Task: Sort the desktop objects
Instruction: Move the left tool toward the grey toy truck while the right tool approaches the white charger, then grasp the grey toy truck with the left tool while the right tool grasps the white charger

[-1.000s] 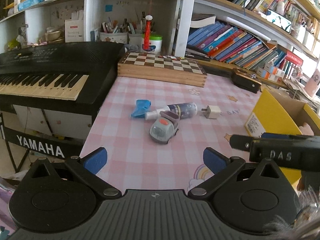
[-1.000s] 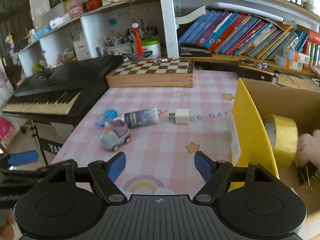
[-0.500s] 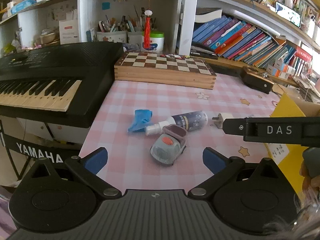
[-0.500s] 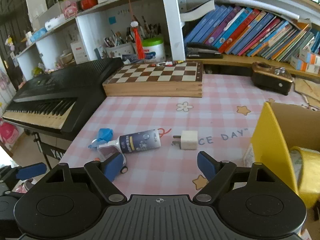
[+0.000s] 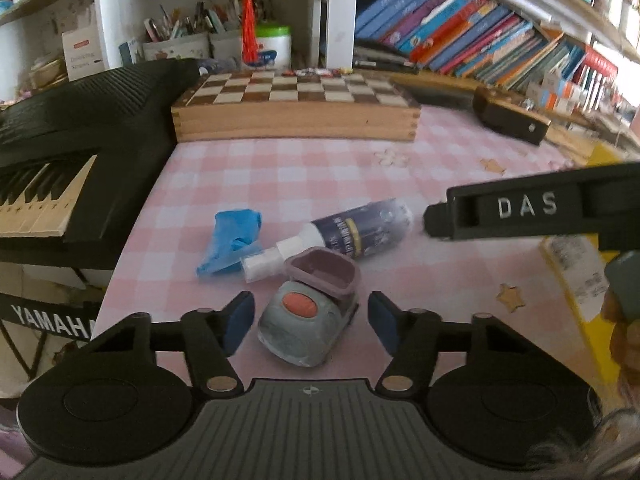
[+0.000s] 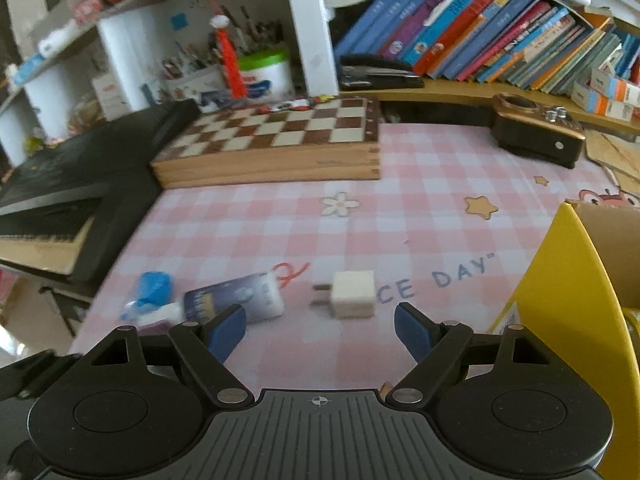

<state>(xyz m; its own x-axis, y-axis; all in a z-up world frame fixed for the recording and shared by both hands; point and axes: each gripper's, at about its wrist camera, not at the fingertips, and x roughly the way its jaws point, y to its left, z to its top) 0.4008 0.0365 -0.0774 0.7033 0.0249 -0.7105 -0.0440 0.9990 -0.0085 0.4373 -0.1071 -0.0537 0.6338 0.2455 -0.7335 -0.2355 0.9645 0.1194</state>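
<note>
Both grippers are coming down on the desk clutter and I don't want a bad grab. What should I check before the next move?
1. Toy car between the left gripper pads: ok; jaws closing, gaps remain.
2. Spray bottle clear of the car: cannot tell; its nozzle lies very near.
3. White charger ahead of the right gripper, centred: ok.
4. Right jaws wider than the charger: ok.
5. Yellow box open to receive: ok.

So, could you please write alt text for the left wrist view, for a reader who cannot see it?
The left gripper is closing around a grey toy car on a pink checked tablecloth, its blue pads not yet touching it. Behind the car lie a spray bottle and a crumpled blue wrapper; a chessboard box stands further back.
</note>
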